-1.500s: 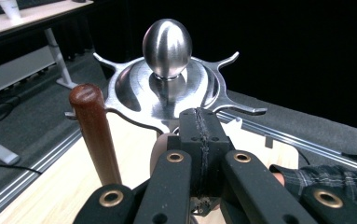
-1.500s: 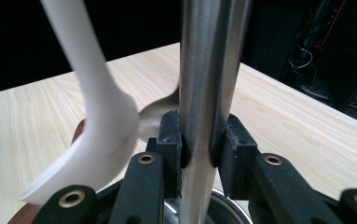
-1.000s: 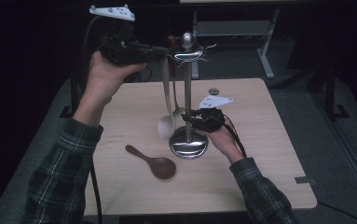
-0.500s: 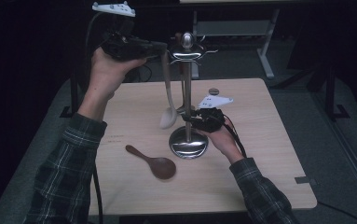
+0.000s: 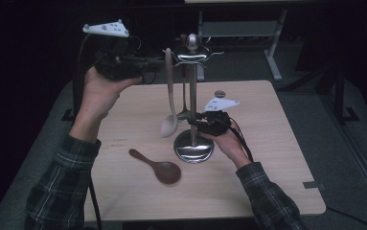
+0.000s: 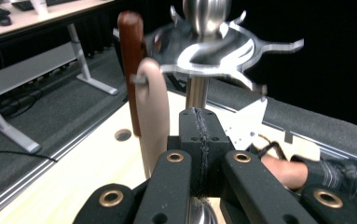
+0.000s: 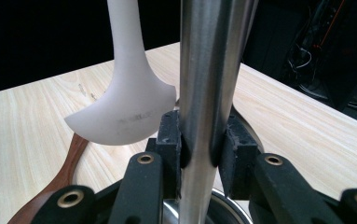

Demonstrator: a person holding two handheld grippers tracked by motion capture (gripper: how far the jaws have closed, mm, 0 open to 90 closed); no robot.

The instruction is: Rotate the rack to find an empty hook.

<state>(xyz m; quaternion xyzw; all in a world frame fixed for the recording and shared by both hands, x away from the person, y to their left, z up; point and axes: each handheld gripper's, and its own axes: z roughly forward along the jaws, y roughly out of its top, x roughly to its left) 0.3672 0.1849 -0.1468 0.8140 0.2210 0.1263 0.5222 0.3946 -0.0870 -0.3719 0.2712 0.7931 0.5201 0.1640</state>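
A steel utensil stand (image 5: 193, 147) rises from the middle of the table, with a hooked crown (image 5: 193, 52) at its top. A pale spoon (image 5: 169, 108) hangs from a left hook, and a brown-handled utensil (image 6: 132, 56) hangs just behind it. My left gripper (image 5: 160, 63) is held high beside the crown. Its pads (image 6: 199, 140) are pressed together with nothing between them, and the pale handle (image 6: 152, 121) hangs just to their left. My right gripper (image 5: 198, 122) is shut on the stand's pole (image 7: 209, 70) low down. A dark wooden spoon (image 5: 158, 168) lies flat on the table.
A small round hole (image 5: 219, 93) marks the tabletop behind the stand. Another desk's white legs (image 5: 272, 52) stand on the dark floor beyond the far edge. Bare wood spreads to the right of the stand (image 5: 277, 143).
My left gripper has come down a little and drawn slightly left, away from the crown. The pale spoon stays hanging on its hook. The right gripper has held still on the pole.
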